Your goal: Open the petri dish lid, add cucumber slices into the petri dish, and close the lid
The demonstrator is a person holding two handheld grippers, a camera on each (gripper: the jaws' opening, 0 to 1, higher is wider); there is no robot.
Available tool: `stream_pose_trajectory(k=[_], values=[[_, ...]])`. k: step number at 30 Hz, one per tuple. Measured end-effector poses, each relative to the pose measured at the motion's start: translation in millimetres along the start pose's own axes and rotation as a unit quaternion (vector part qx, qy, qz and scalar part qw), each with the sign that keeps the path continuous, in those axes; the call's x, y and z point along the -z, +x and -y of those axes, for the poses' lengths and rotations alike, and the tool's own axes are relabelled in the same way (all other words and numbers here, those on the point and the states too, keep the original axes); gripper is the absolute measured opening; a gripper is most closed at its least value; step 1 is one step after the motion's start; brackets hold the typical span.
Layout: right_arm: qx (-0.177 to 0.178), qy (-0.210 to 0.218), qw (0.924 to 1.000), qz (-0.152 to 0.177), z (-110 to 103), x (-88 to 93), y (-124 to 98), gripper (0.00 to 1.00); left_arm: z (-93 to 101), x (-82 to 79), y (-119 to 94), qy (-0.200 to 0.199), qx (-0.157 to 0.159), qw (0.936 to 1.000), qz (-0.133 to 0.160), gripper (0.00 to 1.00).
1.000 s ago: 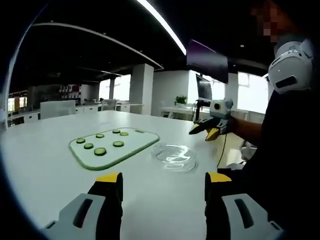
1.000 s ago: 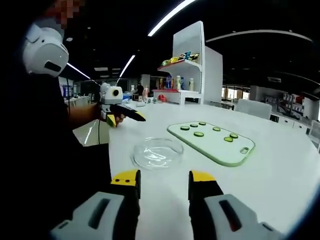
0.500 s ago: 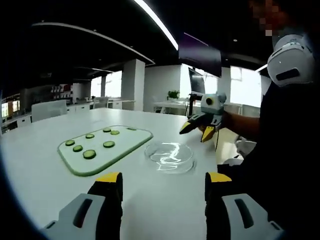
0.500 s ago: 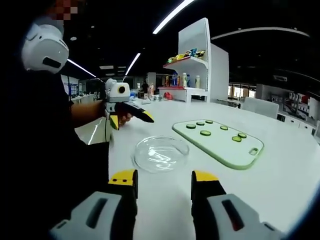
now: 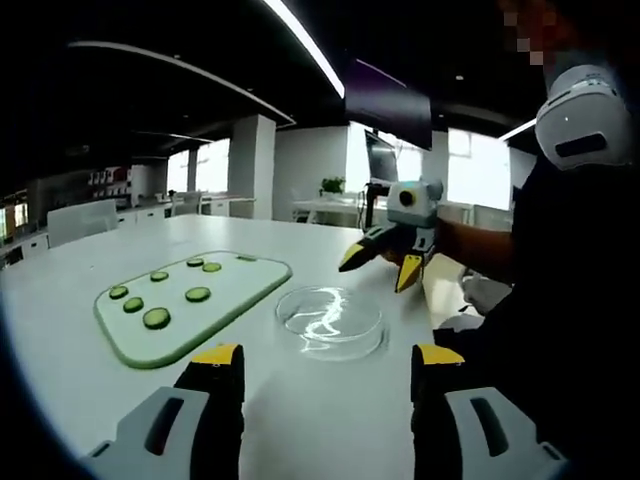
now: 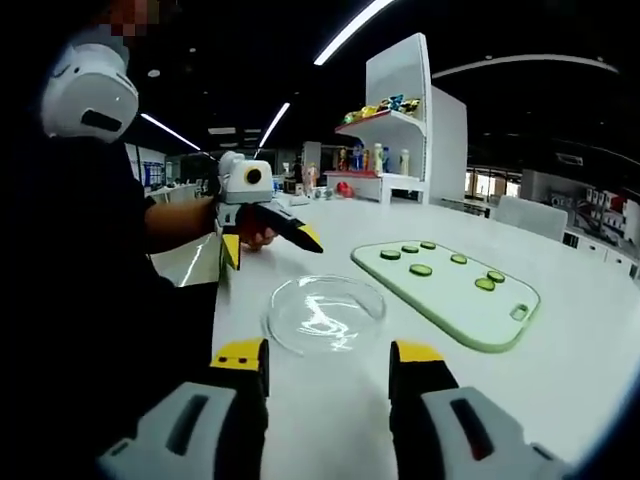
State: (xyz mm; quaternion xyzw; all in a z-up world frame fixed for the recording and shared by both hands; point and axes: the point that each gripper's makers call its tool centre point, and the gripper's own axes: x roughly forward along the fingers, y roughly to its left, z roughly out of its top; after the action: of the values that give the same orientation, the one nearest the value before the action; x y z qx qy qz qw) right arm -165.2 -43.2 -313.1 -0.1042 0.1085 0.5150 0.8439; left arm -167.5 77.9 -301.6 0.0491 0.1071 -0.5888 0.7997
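Lid sits on the petri dish [image 5: 330,320], which rests on the white table [image 5: 300,400] ahead of my left gripper [image 5: 325,365], jaws spread, empty. Right gripper [image 6: 328,360] likewise spread. Cucumber slices [image 5: 156,318] lie on the cutting board [image 5: 230,300] beside the dish.

The left tool [image 5: 327,362] and the right tool [image 6: 328,356] are both held low with yellow-tipped jaws spread wide and nothing between them, each tool also seen from across in the other's view, gripped in the person's hand [image 6: 244,236], jaws parted.
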Motion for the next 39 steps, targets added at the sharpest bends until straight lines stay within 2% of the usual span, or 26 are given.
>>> stream_pose_trajectory(k=[11, 31, 39], values=[[-0.017, -0.013, 0.9998, -0.005, 0, 0.2, 10, 0.52, 2.5, 5.5, 15, 0.016, 0.017, 0.9995, -0.021, 0.69], [-0.073, -0.043, 0.9962, -0.019, 2, -0.1, 31, 0.55, 3.4, 7.9, 39, 0.031, 0.024, 0.9983, -0.043, 0.68], [-0.084, -0.051, 0.995, -0.02, 1, -2.4, 37, 0.57, -0.1, 9.0, 47, 0.031, 0.021, 0.998, -0.051, 0.67]])
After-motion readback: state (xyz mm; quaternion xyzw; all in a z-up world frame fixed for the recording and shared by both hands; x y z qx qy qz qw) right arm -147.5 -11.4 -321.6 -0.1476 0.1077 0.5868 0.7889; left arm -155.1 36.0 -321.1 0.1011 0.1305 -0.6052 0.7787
